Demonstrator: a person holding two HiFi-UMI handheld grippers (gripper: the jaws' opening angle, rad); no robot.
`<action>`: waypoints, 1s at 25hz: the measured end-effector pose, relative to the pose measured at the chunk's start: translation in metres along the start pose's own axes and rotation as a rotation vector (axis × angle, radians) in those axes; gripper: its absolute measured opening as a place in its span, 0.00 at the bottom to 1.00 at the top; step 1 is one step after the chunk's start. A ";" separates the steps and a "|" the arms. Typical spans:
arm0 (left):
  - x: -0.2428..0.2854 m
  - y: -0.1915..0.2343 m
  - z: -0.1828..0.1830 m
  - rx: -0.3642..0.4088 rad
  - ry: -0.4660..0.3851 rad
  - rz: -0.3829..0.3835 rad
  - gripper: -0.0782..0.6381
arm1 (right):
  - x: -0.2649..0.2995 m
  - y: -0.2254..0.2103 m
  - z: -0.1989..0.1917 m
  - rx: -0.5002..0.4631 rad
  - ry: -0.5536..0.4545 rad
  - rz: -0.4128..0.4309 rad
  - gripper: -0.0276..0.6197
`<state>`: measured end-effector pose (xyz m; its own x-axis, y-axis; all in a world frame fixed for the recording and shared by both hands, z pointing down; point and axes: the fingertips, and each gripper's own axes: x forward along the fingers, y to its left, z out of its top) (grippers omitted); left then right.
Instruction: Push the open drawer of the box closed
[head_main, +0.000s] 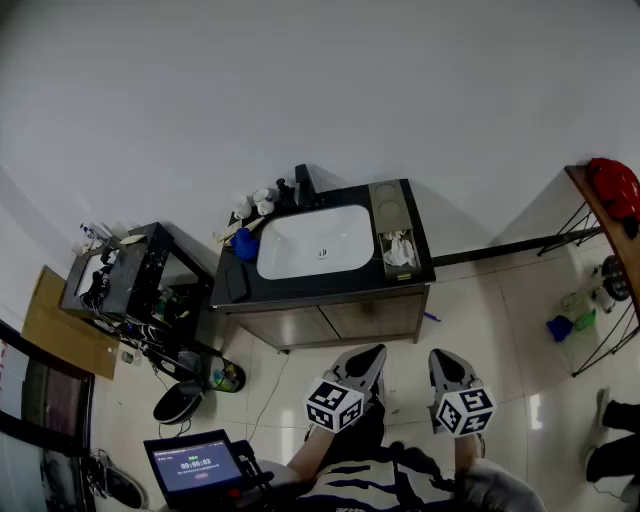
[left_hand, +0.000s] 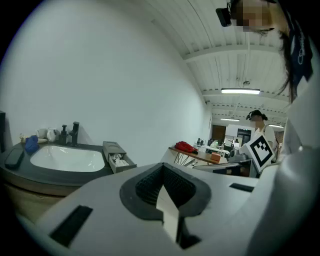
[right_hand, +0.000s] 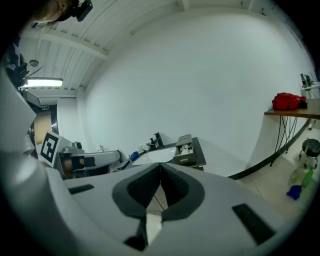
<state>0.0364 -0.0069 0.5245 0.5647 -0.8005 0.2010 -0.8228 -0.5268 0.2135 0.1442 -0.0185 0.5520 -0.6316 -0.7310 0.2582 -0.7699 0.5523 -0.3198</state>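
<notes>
Left tool (left_hand: 162, 172) closed; open drawer (left_hand: 120, 161) lies beside the sink (left_hand: 67, 157).

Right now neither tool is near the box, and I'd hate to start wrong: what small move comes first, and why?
Probably carry the right tool forward toward the drawer front. The drawer stands pulled out of the box right of the sink, facing the person, and the right tool, jaws together, hangs on that side, short of the counter.
</notes>
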 end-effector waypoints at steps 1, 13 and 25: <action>0.006 0.008 0.002 0.003 -0.002 -0.004 0.11 | 0.008 -0.002 0.000 0.000 0.005 -0.003 0.04; 0.074 0.141 0.065 0.045 -0.042 -0.069 0.11 | 0.154 -0.036 0.008 0.007 0.095 -0.101 0.04; 0.098 0.223 0.058 -0.026 0.011 -0.067 0.11 | 0.233 -0.064 -0.035 0.003 0.307 -0.176 0.17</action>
<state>-0.0957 -0.2191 0.5364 0.6193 -0.7604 0.1955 -0.7811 -0.5716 0.2513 0.0431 -0.2098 0.6641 -0.4875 -0.6603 0.5713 -0.8695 0.4269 -0.2485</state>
